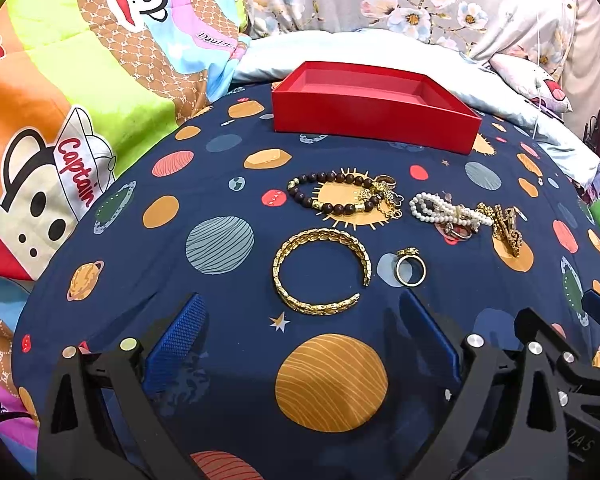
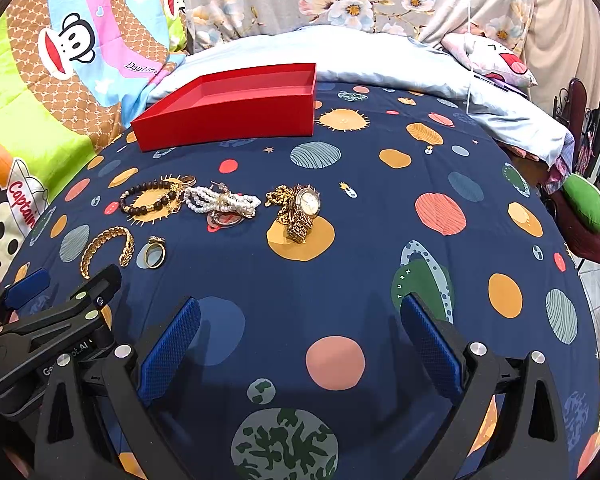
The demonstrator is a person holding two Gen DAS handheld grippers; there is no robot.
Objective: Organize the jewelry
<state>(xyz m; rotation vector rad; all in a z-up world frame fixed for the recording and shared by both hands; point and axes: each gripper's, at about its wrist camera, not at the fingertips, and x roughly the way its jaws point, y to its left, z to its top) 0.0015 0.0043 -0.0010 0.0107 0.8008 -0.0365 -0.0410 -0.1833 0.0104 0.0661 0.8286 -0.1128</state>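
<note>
Nothing is sorted yet, by my reading. All pieces lie loose on the bed [image 2: 380, 208], on its planet-print sheet.

Left to right:

- My left hand-held gripper [image 1: 304, 328] hangs low over the sheet, jaws wide apart and holding nothing. It sits just short of the cuff.
- Cuff [image 1: 320, 270]: gold, open-ended, lying flat nearest that gripper.
- Bead bracelet [image 1: 336, 196]: dark beads with gold charms, behind the cuff.
- Ring [image 1: 410, 268]: gold, just right of the cuff and apart from it.
- Pearls [image 1: 448, 210]: a white strand bunched up, with what look like silver rings touching it.
- Watch [image 2: 304, 212]: gold, tangled against a gold chain [image 2: 278, 196]. It is the rightmost piece.
- My right hand-held gripper [image 2: 300, 328] is likewise fully spread and empty. It is well short of the watch.

The box [image 1: 374, 120], red and lidless, stands beyond the jewelry. The part of its inside I can see is bare.

Every piece remains to be moved, presumably into the box. The cuff is the likeliest first pick.
</note>
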